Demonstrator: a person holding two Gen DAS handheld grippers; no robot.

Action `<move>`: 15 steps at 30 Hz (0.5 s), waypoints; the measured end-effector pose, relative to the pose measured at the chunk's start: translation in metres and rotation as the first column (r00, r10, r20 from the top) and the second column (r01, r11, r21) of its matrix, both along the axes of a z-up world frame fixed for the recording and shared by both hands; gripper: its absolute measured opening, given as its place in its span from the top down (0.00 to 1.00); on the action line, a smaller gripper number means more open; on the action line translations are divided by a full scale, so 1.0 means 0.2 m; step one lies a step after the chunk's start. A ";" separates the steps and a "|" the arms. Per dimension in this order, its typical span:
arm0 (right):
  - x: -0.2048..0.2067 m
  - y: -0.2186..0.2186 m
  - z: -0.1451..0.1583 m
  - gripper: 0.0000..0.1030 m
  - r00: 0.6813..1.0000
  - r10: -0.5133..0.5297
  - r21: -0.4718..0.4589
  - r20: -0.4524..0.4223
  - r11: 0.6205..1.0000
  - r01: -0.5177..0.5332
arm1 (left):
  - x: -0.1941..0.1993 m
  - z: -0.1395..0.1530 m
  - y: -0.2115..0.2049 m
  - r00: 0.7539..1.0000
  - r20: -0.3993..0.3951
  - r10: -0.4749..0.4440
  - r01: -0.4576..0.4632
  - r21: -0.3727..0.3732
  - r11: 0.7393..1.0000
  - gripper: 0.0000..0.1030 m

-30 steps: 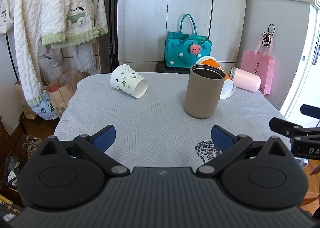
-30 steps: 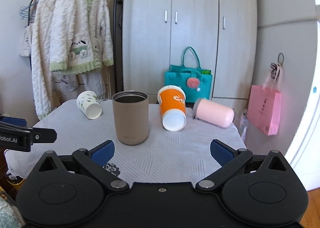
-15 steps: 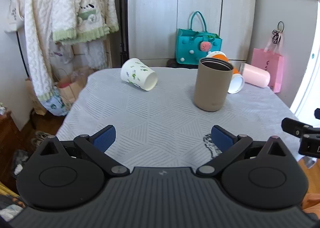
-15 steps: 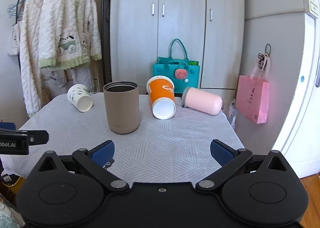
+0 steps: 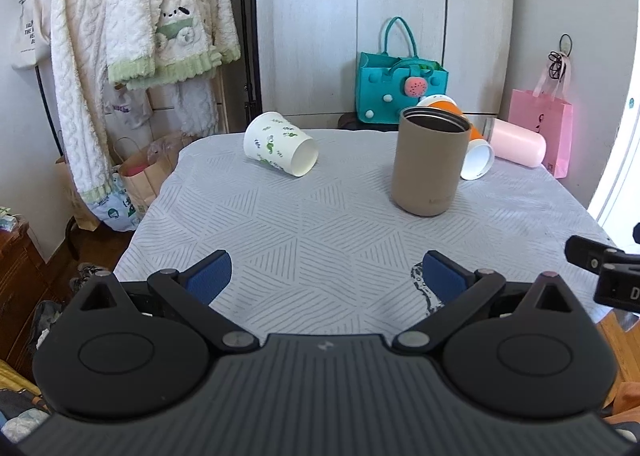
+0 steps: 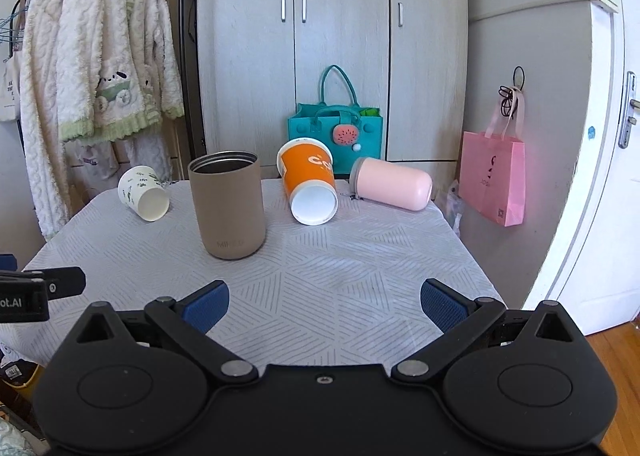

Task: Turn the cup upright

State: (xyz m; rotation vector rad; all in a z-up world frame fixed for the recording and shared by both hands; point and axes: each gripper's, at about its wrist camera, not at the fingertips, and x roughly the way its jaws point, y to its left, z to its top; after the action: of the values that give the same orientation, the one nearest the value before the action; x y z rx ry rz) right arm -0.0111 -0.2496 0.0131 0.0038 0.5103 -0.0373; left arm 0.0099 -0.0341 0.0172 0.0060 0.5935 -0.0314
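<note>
A tan tumbler [image 5: 430,160] [image 6: 228,204] stands upright mid-table. A white paper cup with green print [image 5: 280,144] [image 6: 143,198] lies on its side at the far left. An orange cup [image 6: 310,186] lies on its side, mouth toward me, partly hidden behind the tumbler in the left wrist view [image 5: 474,154]. A pink cup [image 6: 390,183] [image 5: 518,144] lies on its side at the far right. My left gripper [image 5: 326,278] and right gripper [image 6: 324,302] are both open and empty, over the table's near edge.
The table [image 6: 360,256] has a grey patterned cloth. Behind it stand a teal bag [image 6: 336,128], a wardrobe [image 6: 332,36] and a pink bag [image 6: 492,176]. Robes hang on a rack [image 5: 132,16] at the left. The right gripper's tip shows in the left wrist view [image 5: 604,268].
Both grippers have drawn back and risen a little from the table; the cups look smaller and farther. No cup has moved. Both jaws stay open.
</note>
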 end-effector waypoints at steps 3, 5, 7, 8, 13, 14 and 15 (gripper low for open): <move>0.00 -0.01 -0.01 0.00 1.000 -0.004 0.003 -0.006 1.000 0.004 | 0.01 -0.01 0.01 1.000 -0.007 0.005 -0.005 0.002 1.000 0.00; 0.01 -0.01 -0.01 0.00 1.000 -0.008 0.000 -0.008 1.000 0.008 | 0.01 -0.01 0.02 1.000 -0.008 0.009 -0.009 0.003 1.000 0.00; 0.01 -0.01 -0.01 0.00 1.000 -0.011 -0.004 -0.007 1.000 0.011 | 0.01 -0.01 0.02 1.000 -0.005 0.014 -0.014 0.006 1.000 0.00; 0.01 -0.01 -0.01 0.00 1.000 -0.011 -0.004 -0.007 1.000 0.011 | 0.01 -0.01 0.02 1.000 -0.003 0.018 -0.018 0.007 1.000 0.00; 0.00 0.00 -0.01 0.00 1.000 -0.010 -0.007 -0.007 1.000 0.010 | 0.01 0.00 0.03 0.999 -0.008 0.035 -0.035 0.018 0.999 0.00; 0.01 0.00 0.00 0.00 1.000 -0.009 -0.008 -0.007 1.000 0.009 | 0.01 0.00 0.02 0.999 -0.009 0.036 -0.036 0.020 0.999 0.00; 0.01 0.00 0.00 0.00 1.000 -0.008 -0.008 -0.008 1.000 0.008 | 0.01 0.00 0.02 0.999 -0.009 0.036 -0.036 0.020 0.999 0.00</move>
State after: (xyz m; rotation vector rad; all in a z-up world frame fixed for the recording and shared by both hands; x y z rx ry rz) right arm -0.0098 -0.2492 0.0124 -0.0024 0.5180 -0.0469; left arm 0.0118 -0.0292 0.0173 0.0147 0.6033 0.0097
